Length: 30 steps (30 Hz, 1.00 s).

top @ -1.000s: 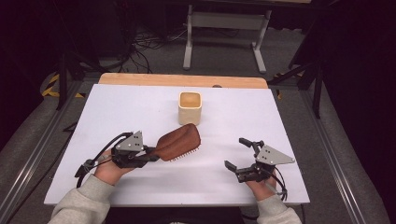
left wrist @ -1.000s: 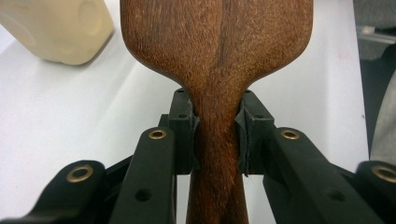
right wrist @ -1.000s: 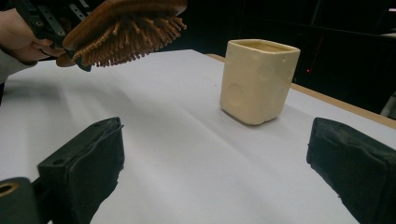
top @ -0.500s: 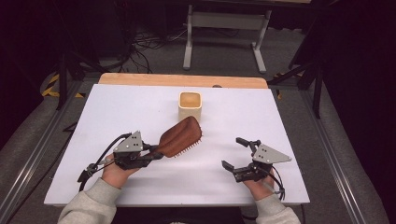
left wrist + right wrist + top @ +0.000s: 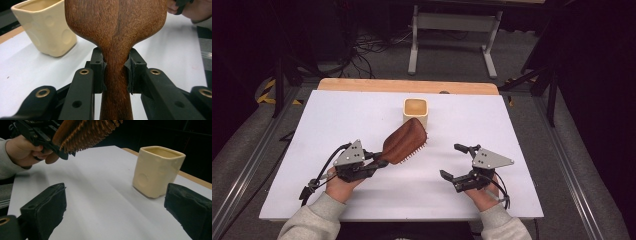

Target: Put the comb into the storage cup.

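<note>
High view, reading from left to right: my left gripper [image 5: 379, 162] pinches the narrow wooden handle of the hairbrush [image 5: 404, 141], whose broad head is lifted off the white table [image 5: 312, 130] and tilts up toward the cream cup [image 5: 416, 111] (bristles facing down and to the right). Left gripper view confirms both pads pressed against the handle's 2 sides. Farther right, well apart from the brush, my right gripper [image 5: 457, 162] hangs low over the table with its jaws spread wide, nothing between them.
</note>
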Motion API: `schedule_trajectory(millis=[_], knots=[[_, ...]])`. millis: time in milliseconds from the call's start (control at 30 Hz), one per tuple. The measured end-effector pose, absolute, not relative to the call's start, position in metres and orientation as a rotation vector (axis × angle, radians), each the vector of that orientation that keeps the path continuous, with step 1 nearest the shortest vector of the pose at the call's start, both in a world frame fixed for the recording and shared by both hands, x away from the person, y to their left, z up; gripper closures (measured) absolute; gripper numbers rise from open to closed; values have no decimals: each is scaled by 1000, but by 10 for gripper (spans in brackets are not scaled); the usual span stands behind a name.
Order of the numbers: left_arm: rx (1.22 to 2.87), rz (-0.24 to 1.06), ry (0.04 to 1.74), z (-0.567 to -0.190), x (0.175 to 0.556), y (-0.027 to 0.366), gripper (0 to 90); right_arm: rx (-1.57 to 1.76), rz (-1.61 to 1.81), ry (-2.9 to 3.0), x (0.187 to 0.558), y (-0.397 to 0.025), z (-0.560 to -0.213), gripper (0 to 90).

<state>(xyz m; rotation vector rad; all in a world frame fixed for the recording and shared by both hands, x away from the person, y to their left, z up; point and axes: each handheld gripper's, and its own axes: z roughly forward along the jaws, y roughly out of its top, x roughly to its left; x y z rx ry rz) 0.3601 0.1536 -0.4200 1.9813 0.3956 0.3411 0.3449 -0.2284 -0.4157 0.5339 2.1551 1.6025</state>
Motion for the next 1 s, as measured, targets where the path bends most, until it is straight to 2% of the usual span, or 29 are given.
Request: schedule_trajectory(millis=[633,1000], knots=[[1985,378,416,-421,359,155,721,500,1667,2285,375,-171,-381,47],[2002,380,412,-423,359,152,721,536,1630,2366,384,-145,-377,48]])
